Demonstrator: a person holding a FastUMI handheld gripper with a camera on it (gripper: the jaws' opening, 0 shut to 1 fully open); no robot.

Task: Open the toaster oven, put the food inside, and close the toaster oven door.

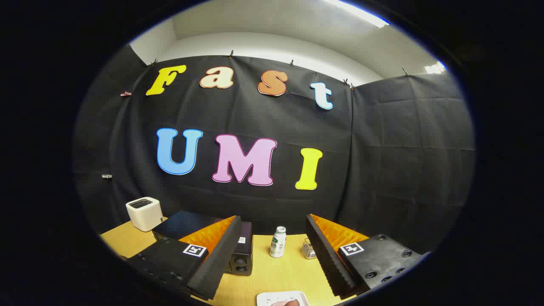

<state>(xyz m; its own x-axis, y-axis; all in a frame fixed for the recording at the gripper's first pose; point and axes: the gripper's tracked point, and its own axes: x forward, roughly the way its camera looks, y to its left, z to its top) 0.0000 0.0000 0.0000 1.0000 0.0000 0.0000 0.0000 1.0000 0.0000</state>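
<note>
The gripper is open, its two fingers spread wide above the wooden table, and nothing is between them. The black oven stands on the table just behind the left finger, which covers a part of it; its door cannot be seen clearly. A white plate lies low between the fingers, near to the camera, with a piece of food on it. Beyond the fingers stand a small white bottle and a small wire basket. A white toaster is farther left, behind the oven.
</note>
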